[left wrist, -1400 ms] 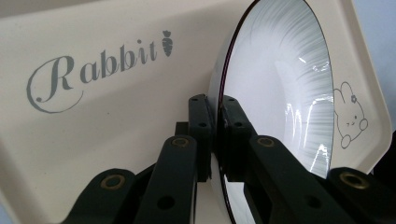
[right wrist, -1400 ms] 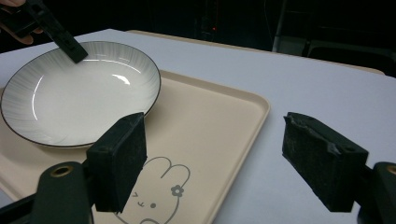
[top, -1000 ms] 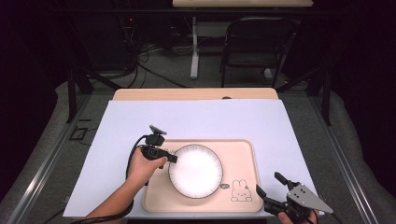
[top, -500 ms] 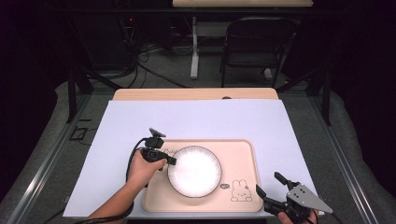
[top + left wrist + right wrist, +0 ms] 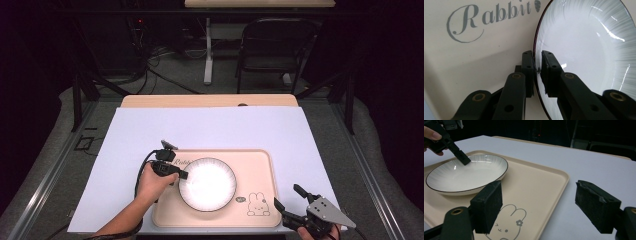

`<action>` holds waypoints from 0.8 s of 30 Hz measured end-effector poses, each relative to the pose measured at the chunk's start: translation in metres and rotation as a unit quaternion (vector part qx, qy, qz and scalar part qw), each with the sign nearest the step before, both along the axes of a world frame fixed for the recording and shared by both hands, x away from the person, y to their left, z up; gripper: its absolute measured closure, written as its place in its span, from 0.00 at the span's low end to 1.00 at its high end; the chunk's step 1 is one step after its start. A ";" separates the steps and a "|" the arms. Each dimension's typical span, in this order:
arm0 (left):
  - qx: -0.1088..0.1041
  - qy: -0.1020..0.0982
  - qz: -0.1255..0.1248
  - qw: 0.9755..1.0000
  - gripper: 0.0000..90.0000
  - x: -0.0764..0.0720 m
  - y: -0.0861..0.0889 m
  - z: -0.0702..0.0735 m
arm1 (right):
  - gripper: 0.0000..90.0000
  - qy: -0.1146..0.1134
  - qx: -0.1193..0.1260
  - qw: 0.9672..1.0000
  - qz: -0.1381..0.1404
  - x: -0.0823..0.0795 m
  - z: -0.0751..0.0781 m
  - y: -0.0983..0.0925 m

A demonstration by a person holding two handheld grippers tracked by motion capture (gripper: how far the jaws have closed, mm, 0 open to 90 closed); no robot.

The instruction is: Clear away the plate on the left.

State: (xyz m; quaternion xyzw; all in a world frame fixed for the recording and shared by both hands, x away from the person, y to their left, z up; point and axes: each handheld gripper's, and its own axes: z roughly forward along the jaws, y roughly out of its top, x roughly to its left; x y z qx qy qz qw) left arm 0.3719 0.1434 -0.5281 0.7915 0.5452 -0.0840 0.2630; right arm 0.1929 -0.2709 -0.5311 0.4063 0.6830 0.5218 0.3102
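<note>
A pale lavender-white sheet (image 5: pixel 210 130) covers most of a light wooden table (image 5: pixel 210 100), whose bare far edge shows beyond the sheet. Around it the room is dark: a black folding chair (image 5: pixel 272 47) stands behind the table, beside the white leg of another desk (image 5: pixel 208 50), with cables trailing across the grey floor (image 5: pixel 165 65). Near the person's side of the sheet lies a beige tray (image 5: pixel 260 165) printed with a rabbit drawing (image 5: pixel 258 204), and a white plate with a thin dark rim (image 5: pixel 207 183) sits in the tray's left half. From above, the left gripper (image 5: pixel 181 174) reaches the plate's left rim, held by the left hand (image 5: pixel 152 184), while the right gripper (image 5: pixel 289 202) hovers off the tray's near right corner with its jaws spread wide and nothing between them. The left gripper view gives what the overhead angle cannot — the two black jaws closed on the plate's rim (image 5: pixel 537 67), one outside and one inside the dish, with the word "Rabbit" (image 5: pixel 491 17) lettered on the tray just beyond. The right gripper view looks low across the tray — its foam-faced fingers (image 5: pixel 487 207) stand well apart, framing the rabbit drawing (image 5: pixel 510 218), and farther off the left gripper (image 5: pixel 461 157) angles down onto the far rim of the plate (image 5: pixel 469 175).
</note>
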 end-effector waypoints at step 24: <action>0.049 -0.165 -0.016 0.985 0.51 -0.031 0.025 0.033 | 0.24 0.000 0.000 1.000 0.000 -0.001 0.000 0.000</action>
